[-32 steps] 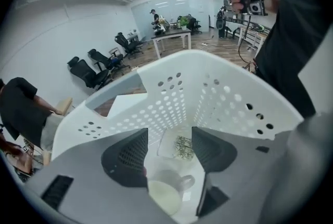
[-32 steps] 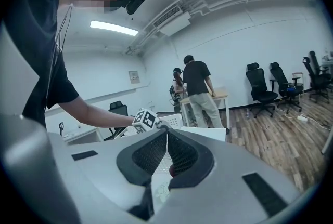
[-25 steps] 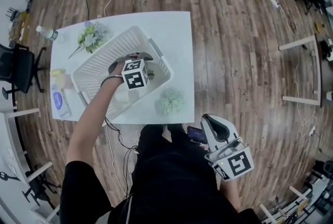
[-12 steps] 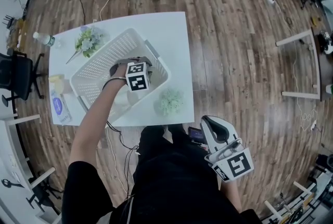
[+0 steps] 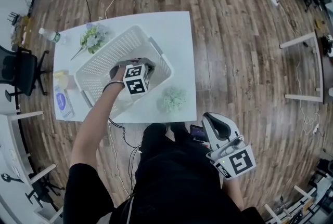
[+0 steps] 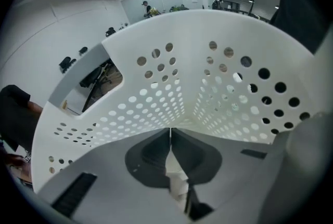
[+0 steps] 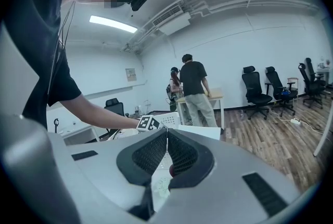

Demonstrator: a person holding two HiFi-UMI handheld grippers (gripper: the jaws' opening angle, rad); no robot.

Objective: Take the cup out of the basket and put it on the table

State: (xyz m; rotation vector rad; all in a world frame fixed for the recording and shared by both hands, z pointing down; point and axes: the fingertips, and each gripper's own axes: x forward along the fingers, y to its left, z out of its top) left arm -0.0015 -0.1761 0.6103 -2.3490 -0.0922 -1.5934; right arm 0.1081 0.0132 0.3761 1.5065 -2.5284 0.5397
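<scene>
Down inside the white perforated basket (image 5: 99, 64), near its right-hand corner, only a thin white sliver of what looks like the cup (image 6: 177, 176) can be made out. It's pinched between the jaws of the left gripper (image 6: 170, 134), which are squeezed almost fully together, and from the head view it's hidden under that gripper. The basket is sat at an angle on a white table (image 5: 179, 41). A flower bunch (image 5: 92, 38) is seen just beside its far-left side, a pale green plant ball (image 5: 173, 98) near its near-right corner, and a water bottle (image 5: 50, 35) at the table's left edge. The right gripper (image 7: 167, 134) is held low, well off the table, jaws closed on nothing.
</scene>
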